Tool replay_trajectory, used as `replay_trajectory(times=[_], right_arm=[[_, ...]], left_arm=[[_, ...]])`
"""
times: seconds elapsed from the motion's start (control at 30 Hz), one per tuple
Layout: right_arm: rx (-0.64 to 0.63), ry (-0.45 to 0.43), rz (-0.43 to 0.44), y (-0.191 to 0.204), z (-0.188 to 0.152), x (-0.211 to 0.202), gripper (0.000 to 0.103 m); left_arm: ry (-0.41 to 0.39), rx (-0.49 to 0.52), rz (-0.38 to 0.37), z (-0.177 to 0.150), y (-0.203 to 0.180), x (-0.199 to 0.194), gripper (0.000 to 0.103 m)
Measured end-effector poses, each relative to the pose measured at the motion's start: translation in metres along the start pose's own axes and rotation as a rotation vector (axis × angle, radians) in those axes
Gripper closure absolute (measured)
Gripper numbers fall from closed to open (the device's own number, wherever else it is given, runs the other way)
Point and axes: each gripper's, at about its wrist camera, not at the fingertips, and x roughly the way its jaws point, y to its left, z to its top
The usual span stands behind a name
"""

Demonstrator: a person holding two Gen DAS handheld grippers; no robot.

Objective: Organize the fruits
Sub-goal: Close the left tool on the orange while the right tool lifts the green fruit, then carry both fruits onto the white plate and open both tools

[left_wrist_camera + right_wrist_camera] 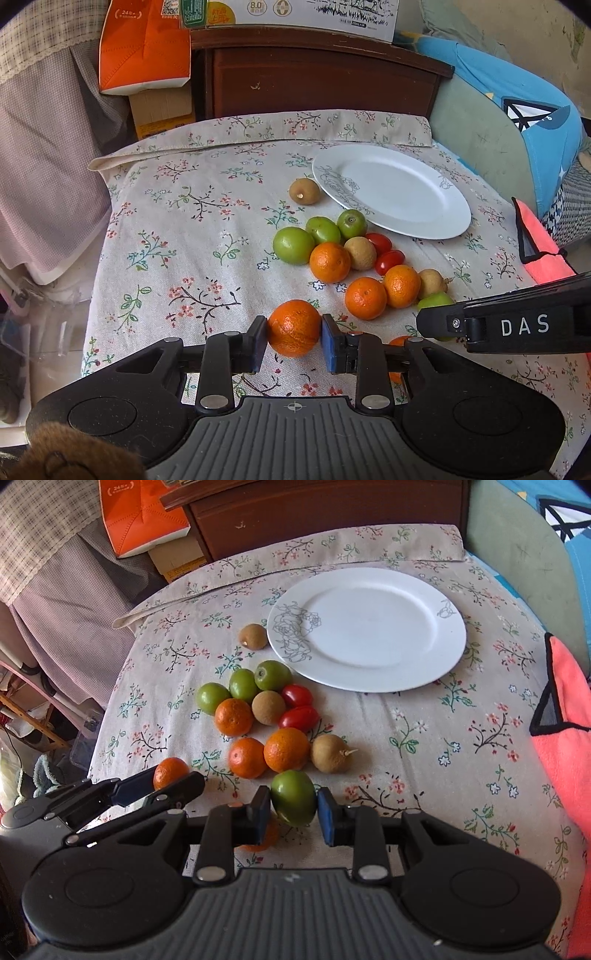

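My left gripper (294,339) is shut on an orange (294,327), held just above the floral cloth; it also shows in the right wrist view (170,771). My right gripper (293,808) is shut on a green fruit (293,802). A white plate (369,627) lies empty at the back right. Between it and the grippers lies a cluster of fruit: oranges (286,749), green fruits (272,675), brown fruits (269,707) and two cherry tomatoes (298,716). One brown fruit (253,636) lies by the plate's left rim. Another orange (258,840) is partly hidden under my right gripper.
A floral cloth (424,738) covers the table. A dark wooden cabinet (317,77) and an orange carton (144,48) stand behind it. A coral cloth (565,738) lies at the right edge. A blue and green cushion (517,122) is at the back right.
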Motion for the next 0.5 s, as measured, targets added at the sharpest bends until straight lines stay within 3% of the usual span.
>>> replay_trajectory(times=[0.17, 0.5], right_arm=[[-0.104, -0.029, -0.024, 0.002, -0.001, -0.01, 0.075], [-0.186, -0.085, -0.025, -0.01, 0.008, -0.022, 0.075]], left_arm=[[-0.009, 0.037, -0.016, 0.005, -0.003, -0.007, 0.075], [-0.001, 0.064, -0.029, 0.023, 0.001, -0.015, 0.075]])
